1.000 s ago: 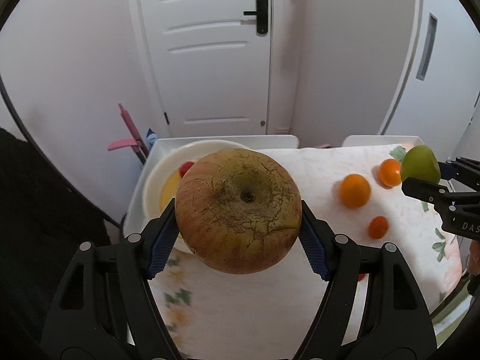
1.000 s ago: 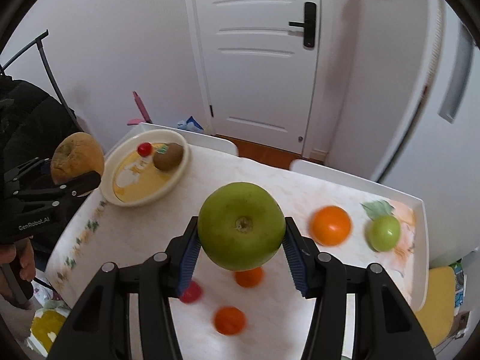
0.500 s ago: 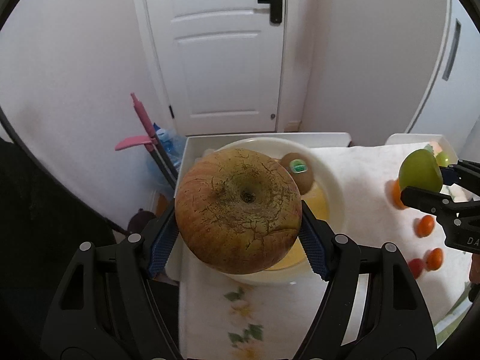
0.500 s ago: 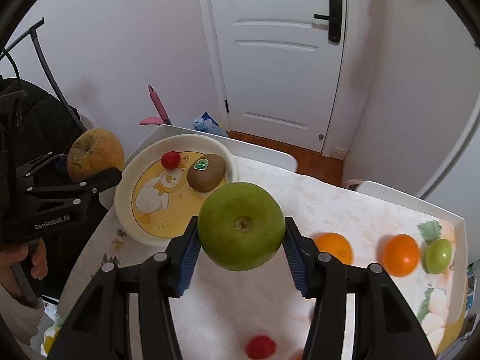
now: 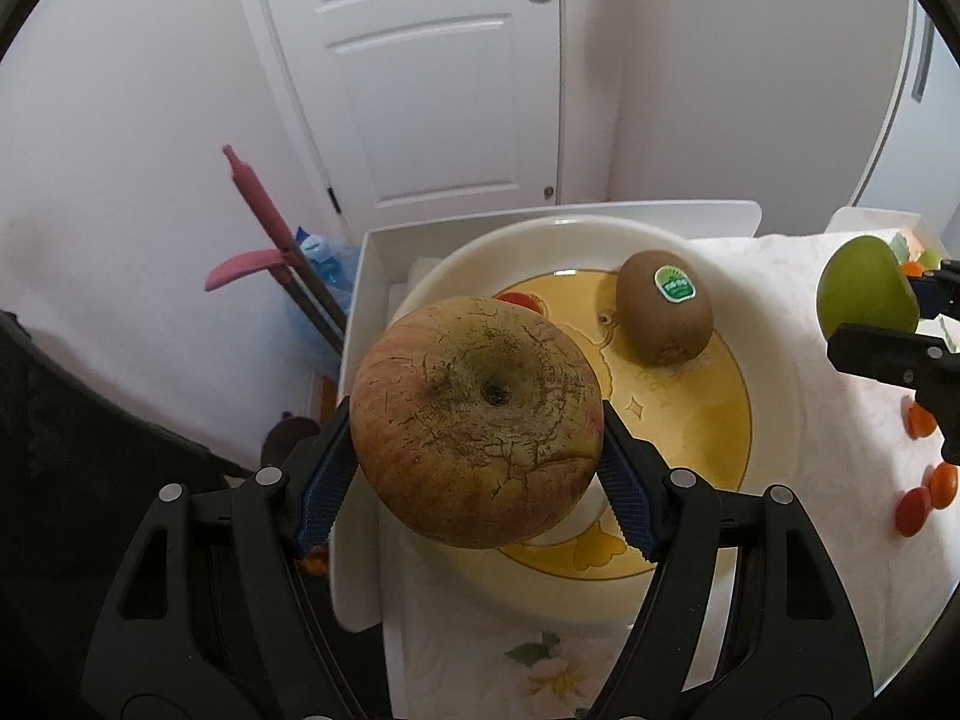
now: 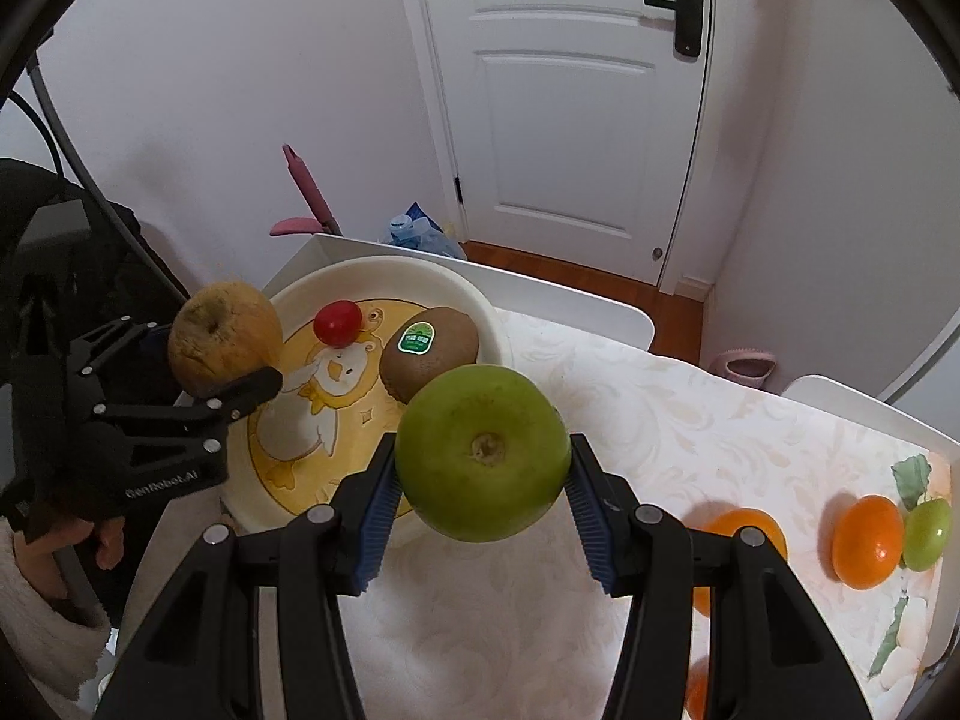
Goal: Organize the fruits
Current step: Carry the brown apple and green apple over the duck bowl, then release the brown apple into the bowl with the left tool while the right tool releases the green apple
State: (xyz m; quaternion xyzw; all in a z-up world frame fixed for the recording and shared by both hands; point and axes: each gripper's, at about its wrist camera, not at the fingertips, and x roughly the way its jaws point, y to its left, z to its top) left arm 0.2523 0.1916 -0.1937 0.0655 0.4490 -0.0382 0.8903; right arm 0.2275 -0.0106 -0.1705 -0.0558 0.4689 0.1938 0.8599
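Observation:
My left gripper is shut on a brownish russet apple and holds it above the left part of the cream plate with a yellow duck picture. A kiwi with a green sticker and a small red tomato lie on the plate. My right gripper is shut on a green apple and holds it above the plate's right rim. The green apple also shows at the right in the left wrist view, the russet apple at the left in the right wrist view.
The plate sits on a white table with a floral cloth. Two oranges and a small green fruit lie at the right; small red and orange tomatoes lie near the front. A pink dustpan handle and a door stand behind.
Both grippers have moved left with their apples and closer to the plate. The russet apple now hangs over the plate's left part, the green apple over its right rim.

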